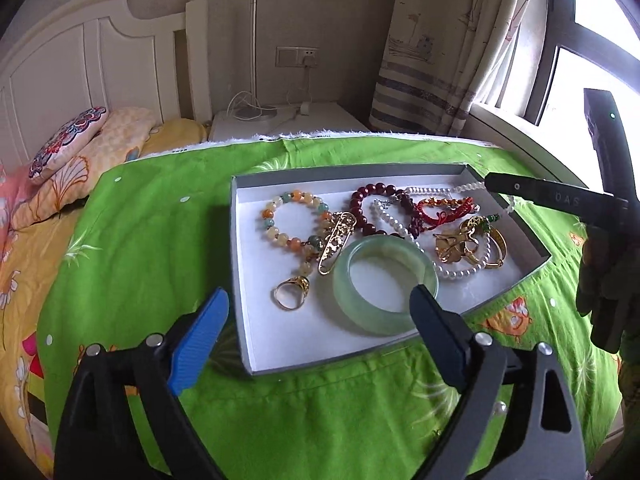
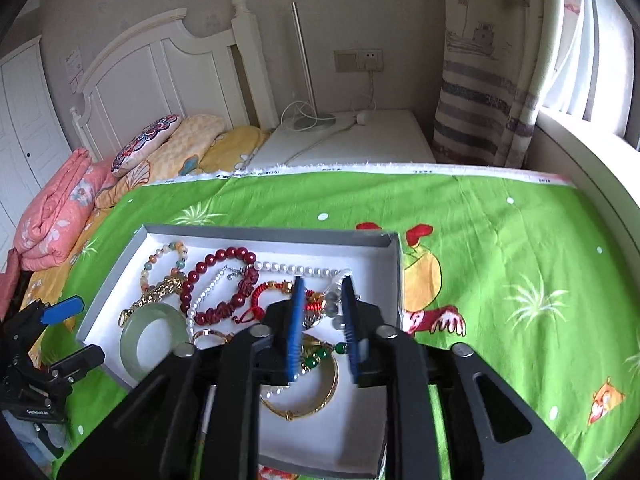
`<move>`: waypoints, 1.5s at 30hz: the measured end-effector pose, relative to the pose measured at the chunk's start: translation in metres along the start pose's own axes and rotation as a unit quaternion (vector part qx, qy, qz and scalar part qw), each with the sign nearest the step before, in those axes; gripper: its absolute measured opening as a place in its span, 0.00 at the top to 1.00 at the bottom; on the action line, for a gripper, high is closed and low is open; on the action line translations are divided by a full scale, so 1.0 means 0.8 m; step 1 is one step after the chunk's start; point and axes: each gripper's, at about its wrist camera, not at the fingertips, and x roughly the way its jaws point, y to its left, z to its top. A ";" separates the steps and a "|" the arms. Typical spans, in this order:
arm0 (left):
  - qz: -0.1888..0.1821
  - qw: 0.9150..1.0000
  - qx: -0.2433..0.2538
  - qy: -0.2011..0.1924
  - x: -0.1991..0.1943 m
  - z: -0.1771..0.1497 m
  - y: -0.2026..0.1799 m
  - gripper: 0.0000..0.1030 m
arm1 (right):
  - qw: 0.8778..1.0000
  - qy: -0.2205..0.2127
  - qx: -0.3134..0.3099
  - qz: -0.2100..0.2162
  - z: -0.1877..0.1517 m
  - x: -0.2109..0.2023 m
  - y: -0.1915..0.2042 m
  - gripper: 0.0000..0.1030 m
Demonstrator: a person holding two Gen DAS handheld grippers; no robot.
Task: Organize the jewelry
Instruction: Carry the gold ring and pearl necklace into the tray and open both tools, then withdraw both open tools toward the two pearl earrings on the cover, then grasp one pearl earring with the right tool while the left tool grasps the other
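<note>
A grey tray [image 1: 240,240] with a white floor lies on the green cloth and holds jewelry: a jade bangle [image 1: 384,284], a gold ring [image 1: 292,292], a pastel bead bracelet [image 1: 296,220], a dark red bead bracelet [image 1: 368,208], a gold pin [image 1: 336,240], a pearl string [image 1: 400,228], a red cord bracelet [image 1: 444,208] and a gold bangle [image 2: 316,396]. My left gripper [image 1: 320,300] is open and empty over the tray's near edge, by the jade bangle. My right gripper [image 2: 322,288] hovers over the tray's right part, its jaws narrowly apart around clear beads [image 2: 334,292].
The green cloth [image 2: 500,260] covers the bed. Pillows [image 2: 168,148] and a pink quilt [image 2: 56,216] lie at the left. A white nightstand [image 2: 360,140] with a lamp stands behind. A curtain [image 2: 480,80] and window are at the right.
</note>
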 end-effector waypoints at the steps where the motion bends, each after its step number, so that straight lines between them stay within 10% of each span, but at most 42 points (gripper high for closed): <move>1: -0.001 1.000 -0.004 -0.001 -0.003 -0.002 0.003 0.11 | 1.000 -0.003 0.003 0.006 -0.007 -0.003 -0.002 0.44; 3: -0.002 1.000 -0.012 -0.005 -0.012 -0.007 0.007 0.11 | 1.000 -0.021 0.006 0.011 -0.018 -0.017 -0.004 0.32; 24: -0.047 0.995 -0.083 -0.006 -0.100 -0.133 0.002 0.04 | 0.995 -0.042 0.027 0.088 -0.173 -0.140 -0.009 0.32; 33: -0.059 0.991 -0.119 0.006 -0.091 -0.132 0.019 0.04 | 0.992 0.014 -0.109 0.070 -0.188 -0.119 0.091 0.32; 45: -0.071 0.990 -0.125 0.001 -0.093 -0.131 0.022 0.04 | 0.982 0.052 -0.167 0.078 -0.184 -0.085 0.151 0.70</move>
